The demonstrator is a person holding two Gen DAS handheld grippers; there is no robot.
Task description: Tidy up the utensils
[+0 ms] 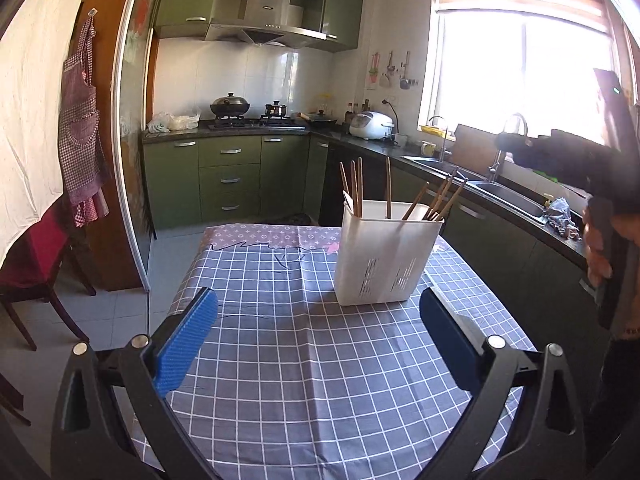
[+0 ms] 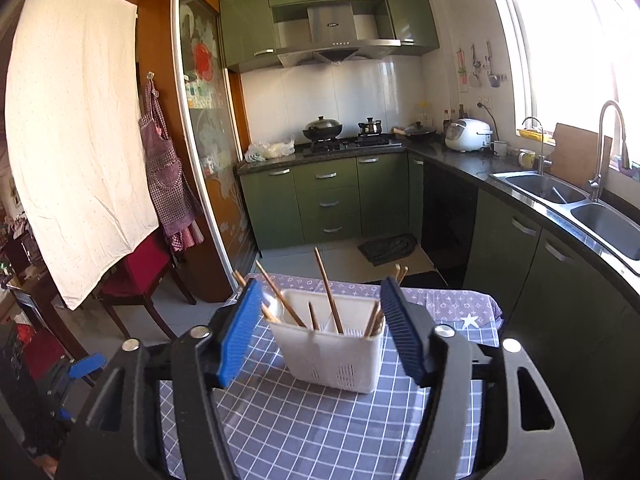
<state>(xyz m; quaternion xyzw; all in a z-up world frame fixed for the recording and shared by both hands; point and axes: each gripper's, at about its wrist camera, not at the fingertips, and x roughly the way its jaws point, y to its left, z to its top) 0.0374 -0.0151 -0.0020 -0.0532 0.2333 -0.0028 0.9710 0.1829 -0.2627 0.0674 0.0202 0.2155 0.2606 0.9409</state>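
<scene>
White plastic utensil holder (image 1: 386,256) stands upright on the desk (image 1: 280,360), on a grey checked tablecloth (image 2: 312,432), toward the far right part of the desk top as seen from the left wrist view. Wooden chopsticks (image 1: 356,188) stick up out of it, several upright at its left side, more leaning right at its right side (image 1: 442,196); in the right wrist view the chopsticks (image 2: 329,292) lean in different directions across the compartments, exact compartment per stick cannot tell. Left hand-held gripper (image 1: 318,344) is spread wide, blue pads (image 1: 186,344) well apart, nothing between them, over bare tablecloth on the near side of the holder, not touching it. Right hand-held gripper (image 2: 320,332) is spread too, nothing pinched; the holder (image 2: 332,352) shows in the gap between its pads, pads not touching it or the chopsticks as far as visible. In the left wrist view the right hand-held gripper's dark body appears blurred at the right edge, with a person's hand (image 1: 598,248) around its handle. Behind the desk: green kitchen cabinets (image 2: 328,200), stove with pots (image 2: 322,128), double sink (image 2: 560,192) under a bright window, apron (image 1: 80,120) hanging at left, red chair (image 2: 140,272).
</scene>
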